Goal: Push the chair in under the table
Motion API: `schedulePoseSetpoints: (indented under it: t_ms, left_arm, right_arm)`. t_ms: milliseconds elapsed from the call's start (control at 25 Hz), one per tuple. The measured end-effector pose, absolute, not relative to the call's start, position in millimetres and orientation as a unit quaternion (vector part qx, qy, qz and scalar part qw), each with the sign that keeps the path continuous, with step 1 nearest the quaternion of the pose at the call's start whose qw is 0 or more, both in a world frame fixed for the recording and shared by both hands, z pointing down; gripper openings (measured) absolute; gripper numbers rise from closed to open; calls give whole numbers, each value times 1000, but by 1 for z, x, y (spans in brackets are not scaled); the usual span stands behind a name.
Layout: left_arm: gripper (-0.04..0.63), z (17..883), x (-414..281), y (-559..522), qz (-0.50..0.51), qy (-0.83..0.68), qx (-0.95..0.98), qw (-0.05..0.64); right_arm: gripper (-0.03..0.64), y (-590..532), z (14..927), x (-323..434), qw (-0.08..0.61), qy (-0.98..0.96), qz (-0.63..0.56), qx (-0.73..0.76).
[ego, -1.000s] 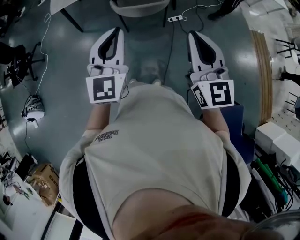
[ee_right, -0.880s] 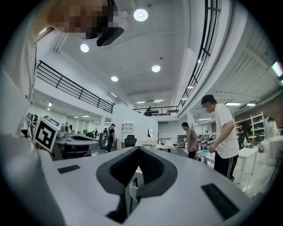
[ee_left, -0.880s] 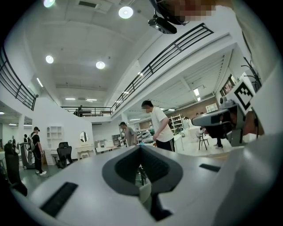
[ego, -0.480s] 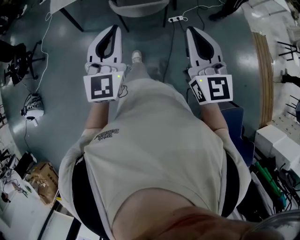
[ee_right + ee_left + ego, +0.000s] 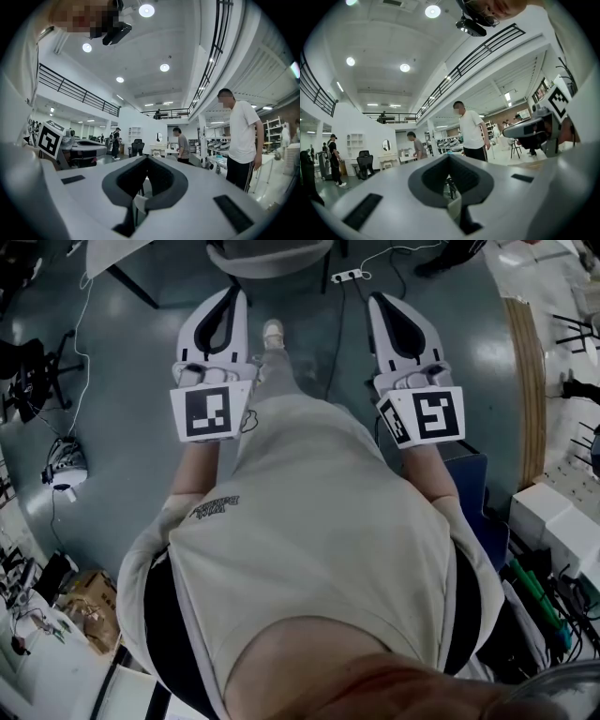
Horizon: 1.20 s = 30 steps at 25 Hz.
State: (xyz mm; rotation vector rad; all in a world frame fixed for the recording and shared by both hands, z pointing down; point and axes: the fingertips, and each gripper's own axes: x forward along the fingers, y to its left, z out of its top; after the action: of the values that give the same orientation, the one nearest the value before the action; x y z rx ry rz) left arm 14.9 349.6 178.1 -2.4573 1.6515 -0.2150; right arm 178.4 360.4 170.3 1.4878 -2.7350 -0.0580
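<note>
Status: push not started, imo. Chair is at the top edge of head view, only the seat edge shows. Bare floor lies betw it and both tools.
Left gripper and right gripper are both clenched tight w/ nothing betw the jaws. Both are held level, aimed toward the chair, no contact.
Table = white slab corner top-left, near the chair. Can't tell if the chair is partly under it.
Left to do: close the gap, get contact, shove it under.
Writing: shirt has small chest print, too small to read. Marker cubes carry b/w square codes only. No brands legible.
</note>
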Motion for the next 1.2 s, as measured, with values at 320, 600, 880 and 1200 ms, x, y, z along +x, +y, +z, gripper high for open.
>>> schedulePoseSetpoints:
  t_ms: [320, 600, 880, 1200]
  left_arm:
    - [9, 188, -15, 282, -74, 564, -820, 67]
    - [9, 190, -39, 206, -76, 555, -827, 56]
    - [9, 192, -68, 124, -92, 545, -832, 42]
    - [9, 203, -98, 40, -103, 528, -843, 17]
  right_arm:
    - [9, 290, 185, 150, 38, -884, -4, 465]
    - [8, 214, 194, 121, 60, -885, 14, 461]
    - [9, 133, 193, 91, 71, -879, 29, 471]
    - [9, 47, 187, 60, 87, -866, 34, 491]
